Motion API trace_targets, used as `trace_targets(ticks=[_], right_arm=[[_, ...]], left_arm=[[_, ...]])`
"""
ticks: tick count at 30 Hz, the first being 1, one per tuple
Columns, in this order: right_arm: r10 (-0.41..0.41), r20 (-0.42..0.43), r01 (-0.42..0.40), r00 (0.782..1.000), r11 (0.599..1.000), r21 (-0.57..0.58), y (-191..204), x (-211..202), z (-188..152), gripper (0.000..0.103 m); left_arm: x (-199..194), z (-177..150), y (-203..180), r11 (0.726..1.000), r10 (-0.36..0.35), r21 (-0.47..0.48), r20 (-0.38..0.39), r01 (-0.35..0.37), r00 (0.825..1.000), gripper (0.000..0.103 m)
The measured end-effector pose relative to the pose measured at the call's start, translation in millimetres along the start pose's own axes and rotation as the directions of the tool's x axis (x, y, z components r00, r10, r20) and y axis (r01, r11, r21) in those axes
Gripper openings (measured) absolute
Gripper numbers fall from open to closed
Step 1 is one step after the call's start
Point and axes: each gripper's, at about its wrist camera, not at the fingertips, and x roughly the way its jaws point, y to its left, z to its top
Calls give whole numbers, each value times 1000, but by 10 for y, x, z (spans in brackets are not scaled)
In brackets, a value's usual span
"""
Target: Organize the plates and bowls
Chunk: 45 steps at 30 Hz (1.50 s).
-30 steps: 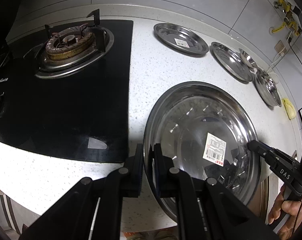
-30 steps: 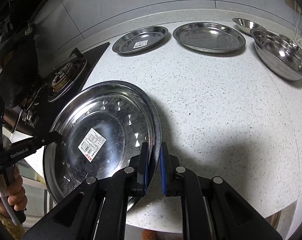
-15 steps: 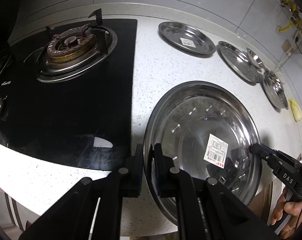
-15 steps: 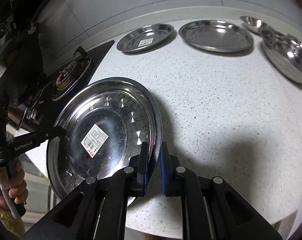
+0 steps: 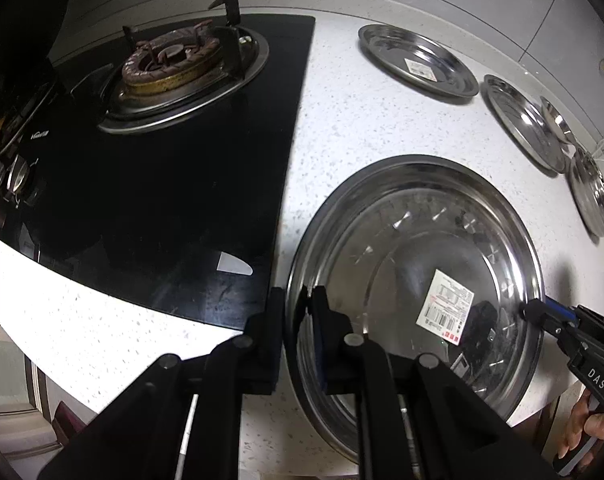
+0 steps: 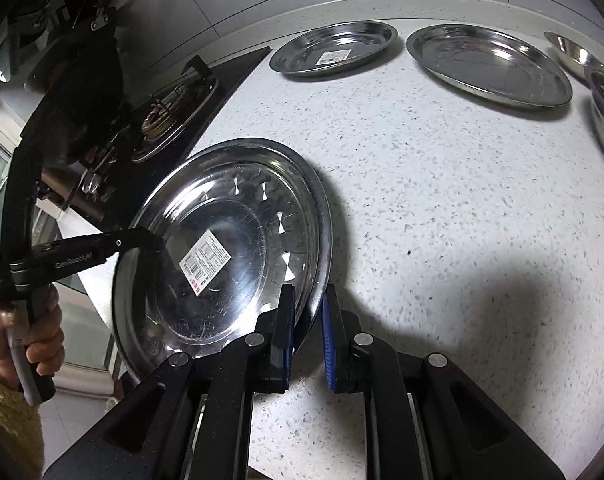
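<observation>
- Overhead light, pretty bright on the white worktop (image 6: 442, 208), with a big soft shadow on its near right.
- Glare spots on the big steel plate (image 5: 414, 240).
- Heavy fisheye bending, dark corners.
- Black stove (image 5: 161, 200) swallows detail.

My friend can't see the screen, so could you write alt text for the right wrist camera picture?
A large steel plate with a barcode sticker is pinched at opposite rims by the right gripper in front and the left gripper, above a speckled white countertop. Behind lie two smaller steel plates and a gas burner.
</observation>
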Motion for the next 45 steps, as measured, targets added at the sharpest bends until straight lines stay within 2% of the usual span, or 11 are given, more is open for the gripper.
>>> trace_targets(ticks=[6,14,23,27,32,34,38,40,43,44,45], right_arm=[[-3,-18,3,1000,1000,13,-34,-28,-11,12],[-66,-49,68,997,997,46,40,-41,-30,12],[-112,-48,114,993,992,51,77,-56,-3,14],[-131,-28,132,991,991,35,86,-132,21,26],[-154,9,154,988,988,20,35,-286,44,29],[-159,29,159,987,987,20,-11,-372,78,39],[-168,71,166,983,986,30,-183,-560,234,46],[-182,93,178,979,983,47,-362,-684,394,47],[-217,128,211,968,975,63,-597,-814,643,53],[-230,133,222,964,973,68,-679,-840,739,53],[-230,136,221,964,972,75,-774,-863,854,53]], left_arm=[[37,36,-21,1000,-21,15,-17,21,1000,13],[52,64,-64,992,-64,103,-32,67,997,12],[55,78,-15,985,-110,132,-24,113,994,13],[30,75,15,981,-116,155,-11,116,993,15],[-47,54,9,978,-97,189,11,93,995,15],[-90,53,11,977,-81,197,19,76,997,15],[-270,127,-2,974,10,225,81,-28,997,15],[-374,240,-23,972,25,228,107,-49,994,15],[-490,506,-160,977,-22,214,117,-4,993,15],[-501,637,-256,979,-53,203,110,30,993,18],[-497,744,-348,979,-81,193,101,61,992,27]])
